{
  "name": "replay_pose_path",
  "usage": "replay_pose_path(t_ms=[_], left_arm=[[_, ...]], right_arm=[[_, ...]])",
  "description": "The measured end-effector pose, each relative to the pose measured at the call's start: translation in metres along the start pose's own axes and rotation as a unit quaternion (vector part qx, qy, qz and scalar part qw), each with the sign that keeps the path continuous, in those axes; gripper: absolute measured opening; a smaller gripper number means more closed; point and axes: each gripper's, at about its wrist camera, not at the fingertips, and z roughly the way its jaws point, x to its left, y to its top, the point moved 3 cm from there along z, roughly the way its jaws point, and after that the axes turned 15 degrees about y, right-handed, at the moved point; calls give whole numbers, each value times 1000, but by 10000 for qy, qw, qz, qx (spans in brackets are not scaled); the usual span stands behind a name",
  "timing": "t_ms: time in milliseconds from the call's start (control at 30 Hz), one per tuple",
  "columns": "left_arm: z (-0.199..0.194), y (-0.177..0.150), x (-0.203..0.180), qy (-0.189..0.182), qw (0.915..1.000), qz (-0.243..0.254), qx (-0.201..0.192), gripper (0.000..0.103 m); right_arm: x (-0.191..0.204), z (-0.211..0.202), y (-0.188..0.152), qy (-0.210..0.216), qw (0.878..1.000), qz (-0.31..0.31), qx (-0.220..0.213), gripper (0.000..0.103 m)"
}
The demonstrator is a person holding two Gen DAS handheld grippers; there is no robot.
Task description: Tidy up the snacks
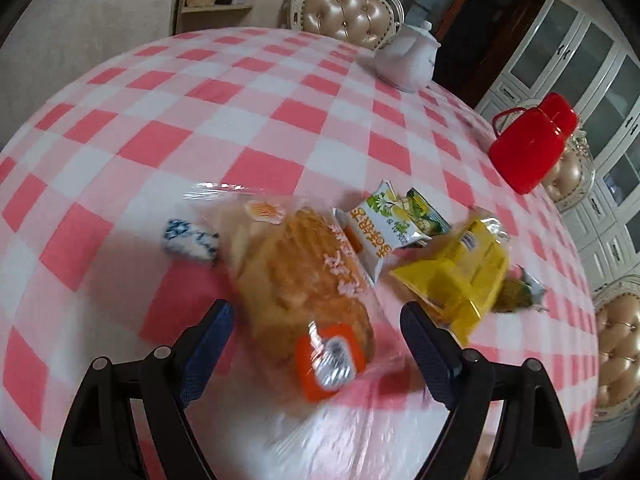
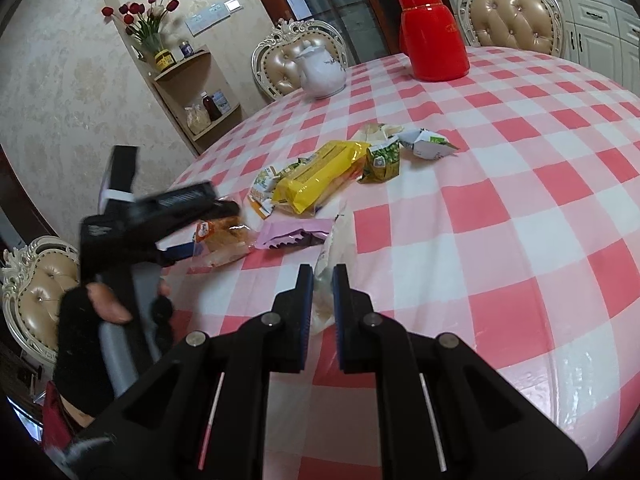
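Right gripper [image 2: 322, 280]: its 2 blue-padded jaws are pressing together on a clear plastic wrapper [image 2: 326, 280], pinching the thin packet so that it is standing up between the pads over the table.
Left gripper [image 1: 316, 312]: its jaws are standing spread wide, pointing down at the bread packet with nothing pressed between them; in the right wrist view the same gripper [image 2: 208, 236] is showing at the left, blurred.
Person's hand [image 2: 100, 304]: wearing a black fingerless glove and gripping the left gripper's grey handle.
Bread packet [image 1: 304, 284]: lying on the tablecloth between the spread jaws, a golden loaf in clear wrap with an orange label at its near end; whether the pads are touching it is unclear.
Blue and white sweet [image 1: 190, 238]: sitting just to the left of the bread.
Pink packet [image 2: 294, 236]: lying just beyond the pinched wrapper, beside the bread.
Yellow packet [image 2: 320, 174]: resting farther in, at the middle of the pile.
Green and white packets [image 1: 380, 220]: leaning beside the yellow packet, 2 of them overlapping.
Tablecloth [image 2: 500, 208]: pink and white checks covering the round table.
White teapot [image 2: 322, 72]: standing near the far edge.
Red flask [image 2: 434, 32]: standing well apart from the snacks, at the far edge.
Chairs [image 2: 514, 12]: tufted beige backs showing behind the table.
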Motion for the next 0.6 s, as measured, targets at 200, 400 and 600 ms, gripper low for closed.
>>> replay_pose_path(t_ms=[200,400,600], left_arm=[[-2,-8,1,-152,9985,403,-347,56],[-39,-16,21,-265,9959,397,-765,54],[-78,-35,45,-333,9910,351,-1250,54]], right_arm=[[3,5,-3,-40,9999,-101,94,13],[7,12,-8,-284,9987,-375,208,13],[16,10,-10,-269,9978,-573,169,13]])
